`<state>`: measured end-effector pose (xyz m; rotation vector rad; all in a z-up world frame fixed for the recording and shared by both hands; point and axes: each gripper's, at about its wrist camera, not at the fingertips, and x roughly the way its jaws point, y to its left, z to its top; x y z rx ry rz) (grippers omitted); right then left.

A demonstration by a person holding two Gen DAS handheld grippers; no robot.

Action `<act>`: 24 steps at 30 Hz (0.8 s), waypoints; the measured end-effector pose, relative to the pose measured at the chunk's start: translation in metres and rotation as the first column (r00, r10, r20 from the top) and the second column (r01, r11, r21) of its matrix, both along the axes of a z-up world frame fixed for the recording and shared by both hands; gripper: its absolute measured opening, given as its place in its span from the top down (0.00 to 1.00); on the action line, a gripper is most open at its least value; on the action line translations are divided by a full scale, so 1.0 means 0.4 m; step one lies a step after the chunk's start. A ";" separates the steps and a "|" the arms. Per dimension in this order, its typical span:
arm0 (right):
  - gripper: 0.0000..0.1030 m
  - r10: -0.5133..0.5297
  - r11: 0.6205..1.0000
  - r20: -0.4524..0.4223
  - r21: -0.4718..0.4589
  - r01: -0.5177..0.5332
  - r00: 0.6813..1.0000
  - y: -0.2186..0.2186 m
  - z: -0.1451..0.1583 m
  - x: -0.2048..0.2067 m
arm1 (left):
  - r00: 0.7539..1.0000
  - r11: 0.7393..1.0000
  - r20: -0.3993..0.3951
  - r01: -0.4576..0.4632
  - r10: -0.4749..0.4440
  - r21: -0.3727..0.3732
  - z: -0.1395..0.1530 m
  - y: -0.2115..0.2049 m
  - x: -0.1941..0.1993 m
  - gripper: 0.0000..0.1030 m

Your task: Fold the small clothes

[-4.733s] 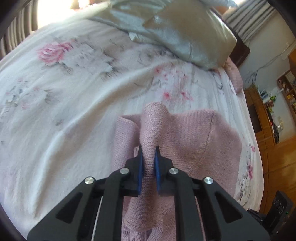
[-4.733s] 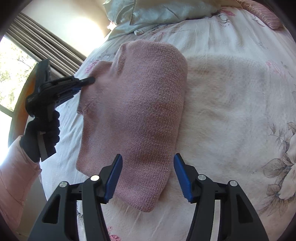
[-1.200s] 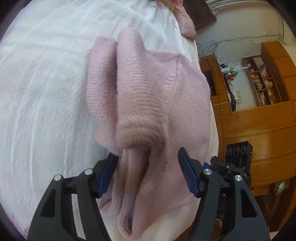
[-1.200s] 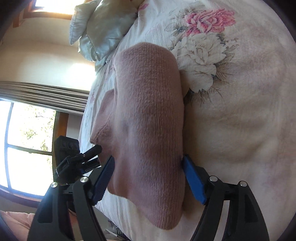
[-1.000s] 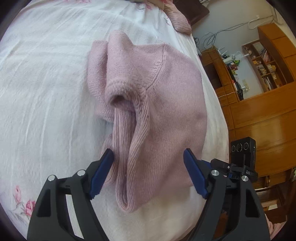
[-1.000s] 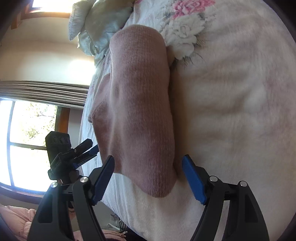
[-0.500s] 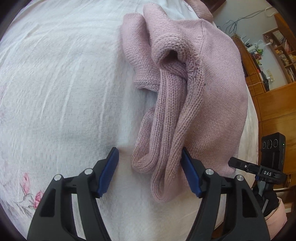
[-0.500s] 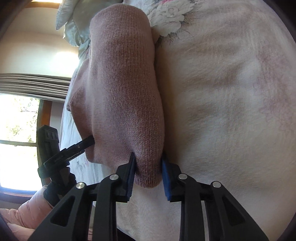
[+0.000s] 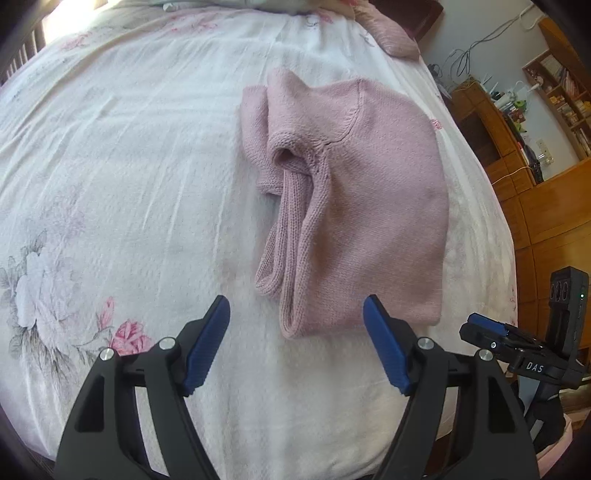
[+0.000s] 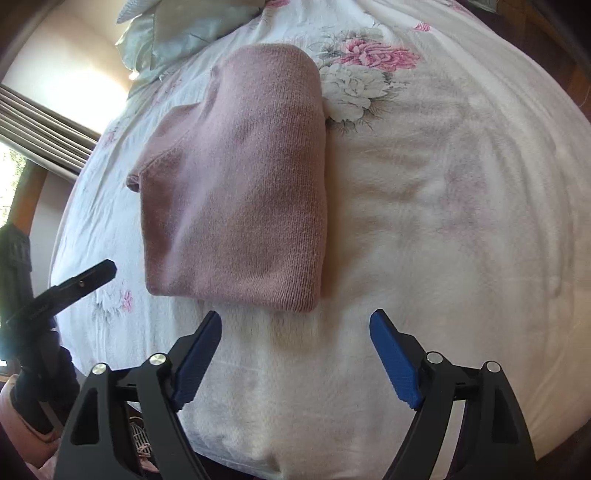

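Covering nearly everything in both views is one white bedspread printed with pink and grey flowers (image 9: 110, 166), and on it lies one folded pink knitted sweater (image 9: 369, 206), flat, with a ribbed sleeve trailing along its left edge toward the left wrist camera. Two pale green satin pillows (image 10: 184, 33) sit at the head of the bed, beyond the sweater. One wooden shelf unit (image 9: 546, 122) stands to the side. Two grippers are present: the left gripper (image 9: 295, 339) hovers just short of the sweater's near edge, blue pads spread wide and empty; the right gripper (image 10: 295, 354) does likewise from its side, equally spread, touching nothing.
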<state>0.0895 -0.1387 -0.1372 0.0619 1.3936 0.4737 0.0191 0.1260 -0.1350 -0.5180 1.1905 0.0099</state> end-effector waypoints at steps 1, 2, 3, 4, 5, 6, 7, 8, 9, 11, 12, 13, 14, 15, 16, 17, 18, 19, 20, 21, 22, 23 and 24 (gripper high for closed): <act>0.17 -0.004 1.000 0.008 0.001 0.004 1.000 0.002 0.015 -0.011 | 1.000 1.000 -0.003 0.001 -0.001 0.013 0.013 -0.005 -0.011 0.26; 0.17 -0.005 1.000 0.016 0.011 0.005 1.000 0.000 0.029 -0.021 | 1.000 1.000 -0.004 0.002 -0.002 0.022 0.027 -0.014 -0.015 0.26; 0.17 -0.006 1.000 0.024 0.015 0.006 1.000 -0.002 0.041 -0.031 | 1.000 0.999 -0.001 0.001 -0.001 0.033 0.040 -0.019 -0.026 0.26; 0.16 -0.008 1.000 0.034 0.008 0.008 0.999 -0.002 0.054 -0.041 | 1.000 0.999 -0.003 -0.003 0.003 0.051 0.050 -0.025 -0.038 0.26; 0.16 -0.006 1.000 0.047 -0.008 0.007 0.999 -0.013 0.062 -0.048 | 1.000 0.998 -0.006 -0.007 0.007 0.060 0.059 -0.031 -0.045 0.25; 0.16 -0.005 1.000 0.065 -0.020 0.006 0.998 -0.013 0.077 -0.059 | 1.000 0.998 -0.006 -0.010 0.010 0.059 0.067 -0.033 -0.063 0.25; 0.16 -0.004 1.000 0.078 -0.024 0.006 0.997 -0.018 0.091 -0.071 | 1.000 0.998 -0.010 -0.014 0.014 0.060 0.075 -0.039 -0.075 0.25; 0.16 -0.003 1.000 0.086 -0.026 0.005 0.996 -0.019 0.103 -0.081 | 1.000 0.998 -0.015 -0.016 0.017 0.068 0.083 -0.048 -0.086 0.25; 0.15 -0.005 0.999 0.093 -0.033 0.008 0.996 -0.017 0.113 -0.091 | 1.000 0.997 -0.016 -0.016 0.018 0.075 0.090 -0.058 -0.092 0.25; 0.14 -0.004 0.999 0.111 -0.048 0.010 0.994 -0.011 0.141 -0.111 | 1.000 0.996 -0.008 -0.021 0.022 0.083 0.109 -0.065 -0.112 0.25; 0.13 -0.001 0.999 0.119 -0.054 0.007 0.993 -0.010 0.154 -0.120 | 1.000 0.996 -0.003 -0.027 0.027 0.086 0.120 -0.066 -0.126 0.25; 0.11 0.000 0.998 0.128 -0.059 0.008 0.992 -0.007 0.165 -0.125 | 0.999 0.995 0.000 -0.033 0.033 0.093 0.133 -0.066 -0.138 0.24; 0.09 -0.001 0.998 0.136 -0.065 0.010 0.991 -0.006 0.176 -0.132 | 0.999 0.994 0.004 -0.038 0.037 0.102 0.146 -0.069 -0.150 0.23; 0.08 0.002 0.997 0.146 -0.071 0.009 0.989 -0.006 0.187 -0.140 | 0.999 0.993 0.009 -0.039 0.038 0.112 0.158 -0.071 -0.160 0.22; 0.08 0.007 0.997 0.156 -0.073 0.004 0.988 -0.005 0.200 -0.148 | 0.999 0.992 0.013 -0.041 0.039 0.122 0.171 -0.074 -0.169 0.21; 0.07 0.011 0.997 0.163 -0.080 0.002 0.987 -0.003 0.209 -0.155 | 0.999 0.991 0.018 -0.042 0.040 0.127 0.183 -0.077 -0.177 0.20; 0.06 0.011 0.995 0.170 -0.098 0.005 0.985 -0.002 0.218 -0.159 | 0.999 0.991 0.021 -0.043 0.041 0.128 0.193 -0.080 -0.186 0.20; 0.04 0.008 0.993 0.176 -0.116 0.013 0.984 -0.001 0.228 -0.166 | 0.999 0.991 0.024 -0.046 0.043 0.128 0.203 -0.083 -0.195 0.19; 0.04 0.007 0.993 0.182 -0.121 0.015 0.983 -0.001 0.236 -0.172 | 0.999 0.990 0.027 -0.048 0.045 0.130 0.213 -0.087 -0.205 0.19; 0.04 0.010 0.994 0.184 -0.111 0.011 0.983 -0.003 0.244 -0.175 | 0.998 0.990 0.030 -0.049 0.046 0.131 0.223 -0.091 -0.213 0.19; 0.04 0.012 0.995 0.181 -0.099 0.006 0.983 -0.004 0.253 -0.181 | 0.998 0.990 0.033 -0.050 0.046 0.134 0.232 -0.095 -0.221 0.19; 0.04 0.011 0.996 0.180 -0.094 0.006 0.984 -0.006 0.261 -0.184 | 0.998 0.989 0.037 -0.050 0.046 0.136 0.241 -0.100 -0.230 0.19; 0.04 0.007 0.995 0.181 -0.096 0.010 0.983 -0.009 0.270 -0.189 | 0.998 0.989 0.039 -0.050 0.045 0.139 0.249 -0.105 -0.237 0.19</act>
